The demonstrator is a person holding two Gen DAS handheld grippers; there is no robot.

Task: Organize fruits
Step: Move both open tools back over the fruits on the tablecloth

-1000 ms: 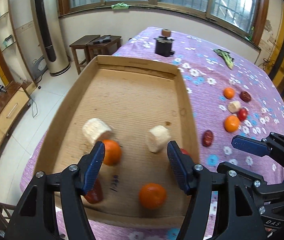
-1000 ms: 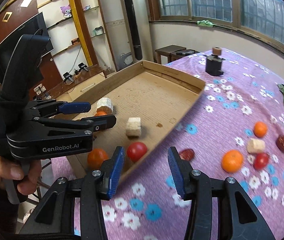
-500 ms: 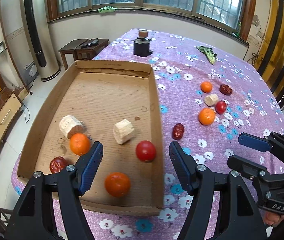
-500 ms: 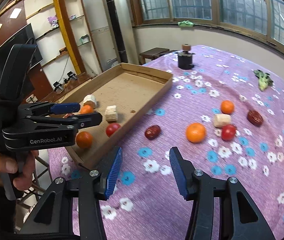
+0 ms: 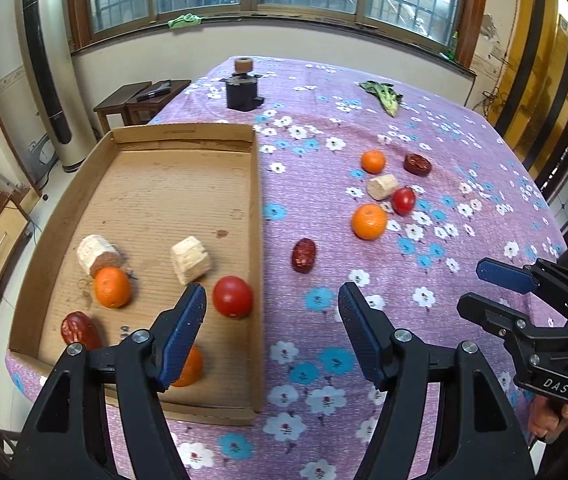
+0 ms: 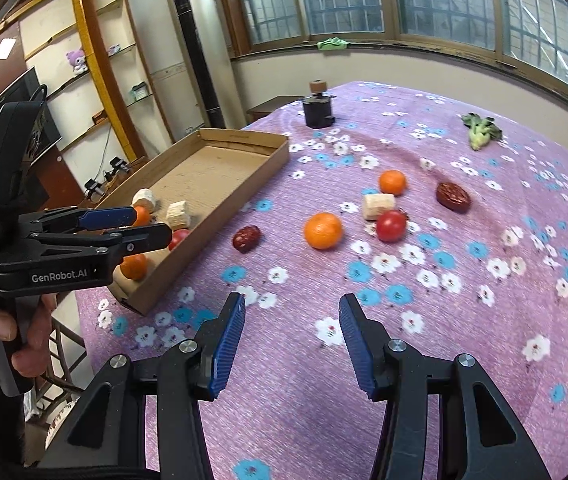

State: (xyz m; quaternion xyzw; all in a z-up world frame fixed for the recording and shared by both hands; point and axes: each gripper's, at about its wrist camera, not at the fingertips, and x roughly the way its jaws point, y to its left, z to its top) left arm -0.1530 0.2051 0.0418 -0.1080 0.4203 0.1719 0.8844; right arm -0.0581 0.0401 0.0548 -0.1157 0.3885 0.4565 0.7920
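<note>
A cardboard tray (image 5: 257, 208) (image 6: 267, 160) lies on the left of the purple flowered table. In it are a red tomato (image 5: 232, 296), two oranges (image 5: 112, 287), two pale cut chunks (image 5: 189, 260) and a red date (image 5: 79, 330). On the cloth lie a date (image 5: 304, 255) (image 6: 246, 238), two oranges (image 5: 369, 221) (image 6: 323, 230), a tomato (image 5: 403, 201) (image 6: 391, 225), a pale chunk (image 5: 382, 187) and another date (image 5: 417, 164). My left gripper (image 5: 271, 328) (image 6: 139, 226) is open and empty over the tray's near right edge. My right gripper (image 6: 292, 344) (image 5: 484, 288) is open and empty above bare cloth.
A black cylinder with a cork-like top (image 5: 241, 94) (image 6: 318, 110) stands at the far end of the table. A green leafy vegetable (image 5: 384, 96) (image 6: 480, 130) lies at the far right. Low wooden stools (image 5: 135, 100) and a tall floor fan stand beyond the table's left side.
Both grippers have drawn back and swung right, away from the tray. The tomato now lies inside the tray by its right wall. Both stay open.
</note>
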